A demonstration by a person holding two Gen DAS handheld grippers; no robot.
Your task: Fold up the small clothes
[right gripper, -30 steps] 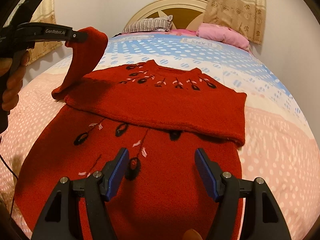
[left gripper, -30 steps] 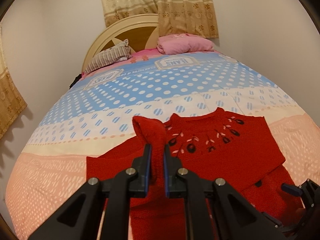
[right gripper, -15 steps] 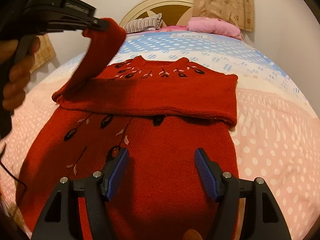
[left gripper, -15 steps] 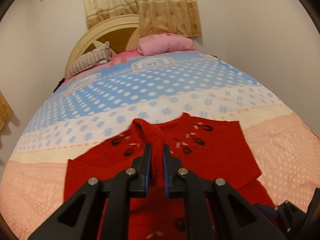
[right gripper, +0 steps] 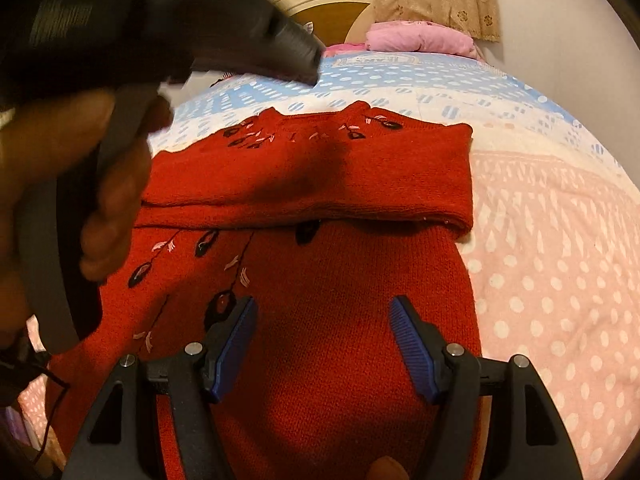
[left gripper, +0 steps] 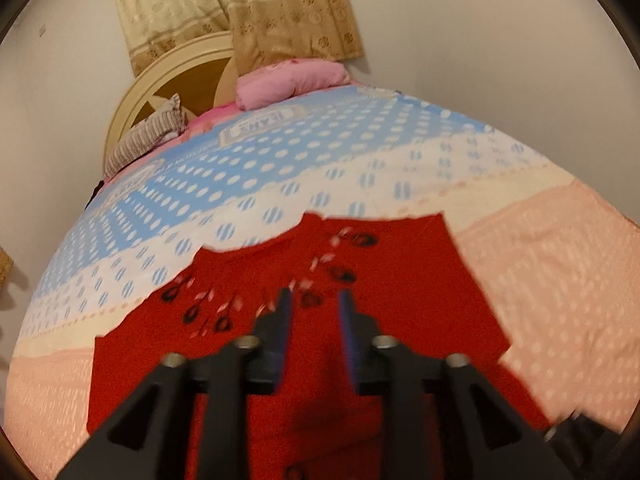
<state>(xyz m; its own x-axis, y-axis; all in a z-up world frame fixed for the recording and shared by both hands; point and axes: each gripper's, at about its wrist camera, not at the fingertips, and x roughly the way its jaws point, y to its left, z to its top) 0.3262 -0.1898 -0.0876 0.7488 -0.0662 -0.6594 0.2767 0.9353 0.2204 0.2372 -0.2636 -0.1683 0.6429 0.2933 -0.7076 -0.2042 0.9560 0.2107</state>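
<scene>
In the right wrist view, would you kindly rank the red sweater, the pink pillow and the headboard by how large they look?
1. Red sweater, by far the largest.
2. Pink pillow and headboard: similar, both far off and the headboard partly hidden, so unranked.

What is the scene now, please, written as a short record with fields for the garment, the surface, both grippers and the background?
garment: red sweater with dark embroidered flowers, lying flat, sleeve band folded across the chest
surface: bed cover with dots, blue, cream and pink bands
left gripper: above the sweater, jaws opening, nothing between them
right gripper: open over the sweater's lower part, holding nothing
hand: holds the left gripper's handle
background: pink pillow, striped pillow, headboard, curtain
</scene>
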